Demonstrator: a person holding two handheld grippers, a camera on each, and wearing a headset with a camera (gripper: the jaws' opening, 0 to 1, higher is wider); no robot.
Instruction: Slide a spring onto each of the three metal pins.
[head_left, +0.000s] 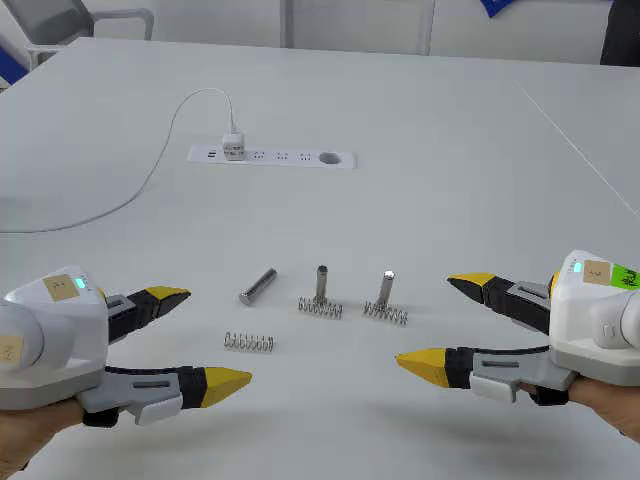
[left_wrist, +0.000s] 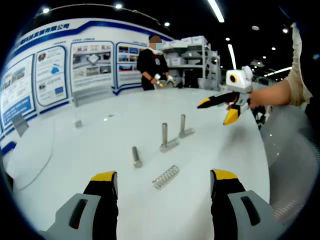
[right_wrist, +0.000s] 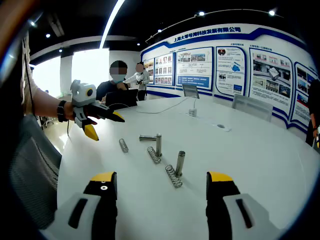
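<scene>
Left gripper (head_left: 216, 335) and right gripper (head_left: 424, 319) both open, empty. Loose spring (head_left: 249, 342) lay lower centre; judged best pinched lightly mid-coil, then aligned over upright pin (head_left: 321, 282).

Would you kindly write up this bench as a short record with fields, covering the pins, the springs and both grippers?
upright pins: middle pin, right pin
lying pin: left pin, on its side
springs: left spring alone in front of the left pin; middle spring and right spring flat by the upright pins' feet; none on a pin
left gripper: open, empty
right gripper: open, empty
behind: power strip with a plugged charger
</scene>
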